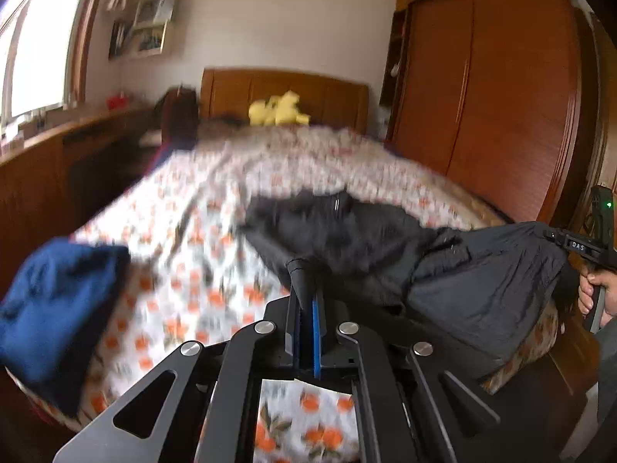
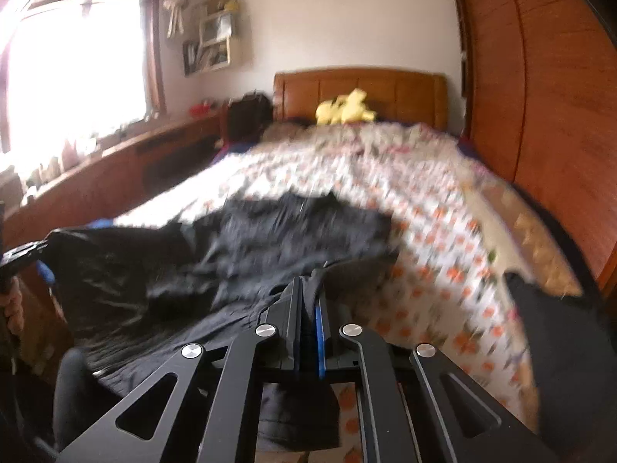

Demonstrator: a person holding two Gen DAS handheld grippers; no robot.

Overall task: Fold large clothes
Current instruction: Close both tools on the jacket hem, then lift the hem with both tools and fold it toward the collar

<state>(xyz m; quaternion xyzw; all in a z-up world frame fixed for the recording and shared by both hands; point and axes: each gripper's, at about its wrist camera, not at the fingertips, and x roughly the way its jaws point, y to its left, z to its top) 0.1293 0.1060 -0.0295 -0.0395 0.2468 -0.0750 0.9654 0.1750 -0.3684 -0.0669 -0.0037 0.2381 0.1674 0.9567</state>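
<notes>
A bright window [image 2: 73,65] glares at ten o'clock; the wooden headboard [image 2: 360,90] stands at twelve, the wardrobe [image 2: 540,96] at two.

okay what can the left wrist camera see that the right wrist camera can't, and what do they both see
Left wrist only: a blue folded garment at the bed's left edge, and the right gripper holding the black garment. Right wrist only: a dark item at the bed's right edge. Both: the black garment, the floral bedspread, the yellow plush toy by the headboard, and each camera's own gripper shut on black fabric; left gripper.

Right tongs [image 2: 308,301] pinch the black garment [image 2: 246,247] spread over the floral bedspread [image 2: 443,254]
</notes>
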